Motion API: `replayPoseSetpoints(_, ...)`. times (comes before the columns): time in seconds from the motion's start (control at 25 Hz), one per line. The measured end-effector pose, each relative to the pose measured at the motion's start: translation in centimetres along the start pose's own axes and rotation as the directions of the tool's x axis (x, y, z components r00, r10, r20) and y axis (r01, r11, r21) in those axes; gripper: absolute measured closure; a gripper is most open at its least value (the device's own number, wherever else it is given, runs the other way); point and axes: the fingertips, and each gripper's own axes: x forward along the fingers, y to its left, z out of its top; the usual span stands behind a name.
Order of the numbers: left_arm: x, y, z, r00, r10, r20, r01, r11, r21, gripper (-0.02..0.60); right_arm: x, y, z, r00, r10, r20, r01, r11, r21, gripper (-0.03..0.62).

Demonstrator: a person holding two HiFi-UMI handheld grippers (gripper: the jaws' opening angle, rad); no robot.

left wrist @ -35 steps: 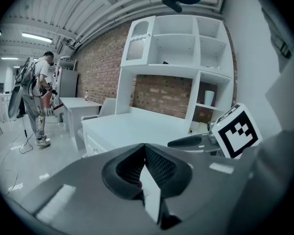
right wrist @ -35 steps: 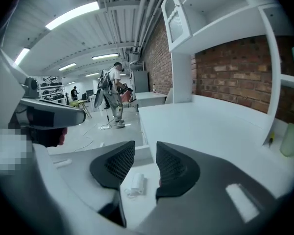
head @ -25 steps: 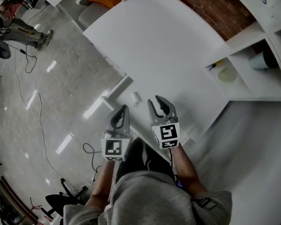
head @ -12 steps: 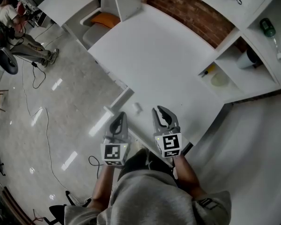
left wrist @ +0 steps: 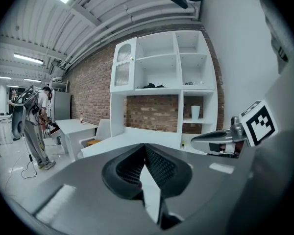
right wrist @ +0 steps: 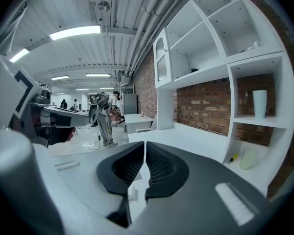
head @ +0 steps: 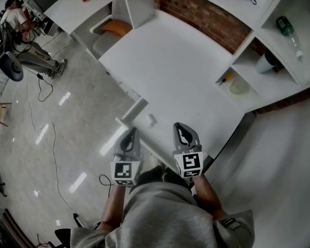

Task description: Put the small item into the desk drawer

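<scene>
The small item (head: 151, 120) lies on the white desk (head: 186, 71), close to its near left corner, and everything coming turns on how it sits to my two tools: it is just beyond both tips and between them, up and to the right of the left gripper (head: 131, 133), up and to the left of the right gripper (head: 181, 128). From the head view I judge the left one a shade nearer, though it hangs at the desk's edge, while the right one is over the desktop. In the right gripper view a small white piece, likely the item, shows low through the gap under the jaws, a little left of centre. It looks slightly longer near-to-far, but it is too small for me to be sure. The left gripper's jaws are pressed together, with nothing in them. The right gripper's jaws have just been closing and now meet, also on nothing. I cannot make out the drawer from here.
</scene>
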Motion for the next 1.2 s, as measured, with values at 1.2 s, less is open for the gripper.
replayPoseSetpoints(1.2,-2.7,-0.1,-0.9,0.999,0.038,-0.012,-0.038,0.999,-0.001,0.569,-2.7,0.8,-1.4,1.000,0.005,-0.028,-0.006,1.000,-0.020,0.591)
